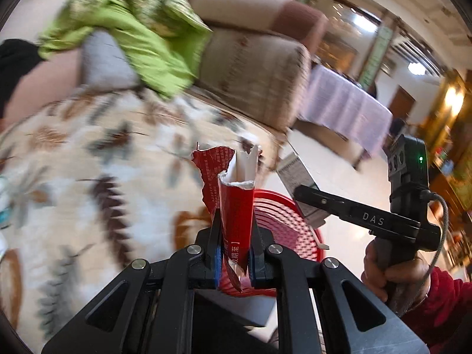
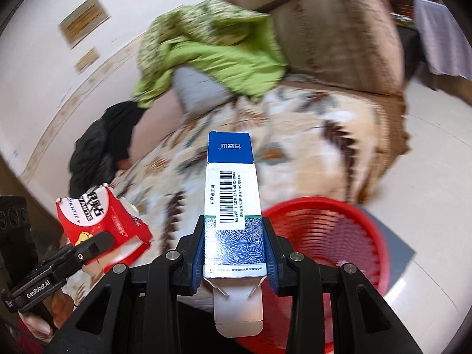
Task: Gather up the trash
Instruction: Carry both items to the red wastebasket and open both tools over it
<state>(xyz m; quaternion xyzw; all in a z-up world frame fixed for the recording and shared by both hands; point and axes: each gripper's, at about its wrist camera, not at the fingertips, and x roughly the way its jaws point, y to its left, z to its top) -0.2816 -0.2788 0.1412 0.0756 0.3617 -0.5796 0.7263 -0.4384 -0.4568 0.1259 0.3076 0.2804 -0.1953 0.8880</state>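
My left gripper [image 1: 234,247] is shut on a torn red carton [image 1: 236,206] and holds it above the sofa's front edge, with the red mesh basket [image 1: 283,221] just behind and to the right. The red carton also shows in the right wrist view [image 2: 103,221], at the lower left. My right gripper [image 2: 234,253] is shut on a blue and white medicine box [image 2: 233,194] with a barcode, its flaps open. The red basket [image 2: 330,236] stands on the floor just right of it. The right gripper also shows in the left wrist view [image 1: 303,194], holding the box [image 1: 298,180] over the basket.
A sofa with a leaf-patterned blanket [image 1: 103,162] fills the left. A green cloth [image 2: 212,50] and a grey cushion [image 2: 197,88] lie on it, with black clothing [image 2: 100,141] at its far end. A brown armrest [image 2: 339,35] is at the right. A table with a lilac cloth [image 1: 345,109] stands beyond.
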